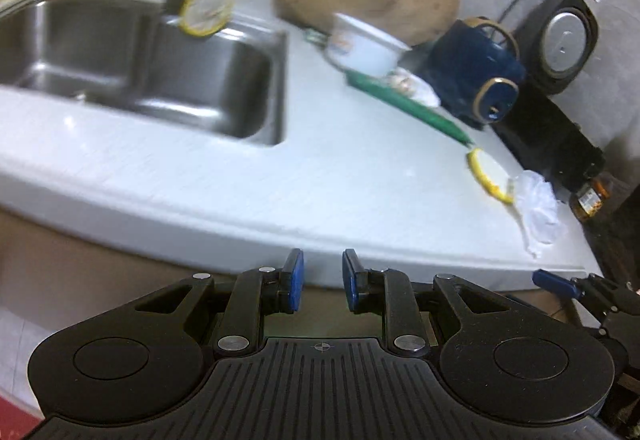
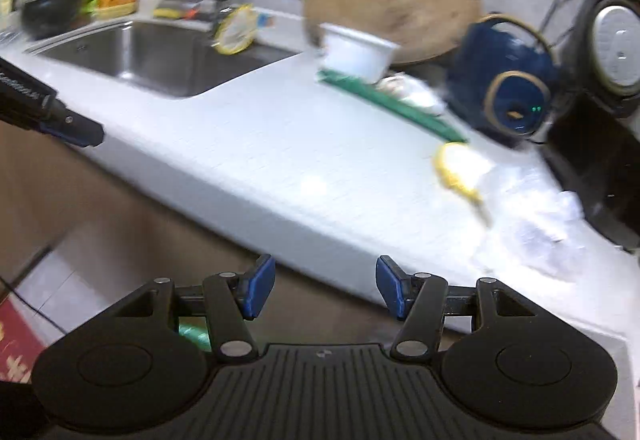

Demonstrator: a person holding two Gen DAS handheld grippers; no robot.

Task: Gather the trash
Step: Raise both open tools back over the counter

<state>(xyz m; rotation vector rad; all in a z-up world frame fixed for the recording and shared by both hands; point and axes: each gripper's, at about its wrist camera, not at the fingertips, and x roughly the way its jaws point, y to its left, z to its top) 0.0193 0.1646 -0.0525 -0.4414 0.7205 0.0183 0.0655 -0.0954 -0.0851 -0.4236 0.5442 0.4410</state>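
Blue-padded left gripper (image 1: 322, 280) is narrowly parted, right gripper (image 2: 325, 288) wide, both empty before the countertop (image 1: 224, 175).

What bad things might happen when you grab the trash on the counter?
1. The crumpled plastic wrap lies near the counter edge; a nudge might push it off.
2. The yellow-rimmed lid lies flat, so pads may slip.
3. Reaching for the white cup might bump the blue kettle.

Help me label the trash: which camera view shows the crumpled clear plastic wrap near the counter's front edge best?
The left wrist view. There the crumpled plastic wrap is fairly sharp, lying on the white counter beside the yellow-rimmed lid. The right wrist view is nearer, but motion blur smears the wrap into a pale patch.
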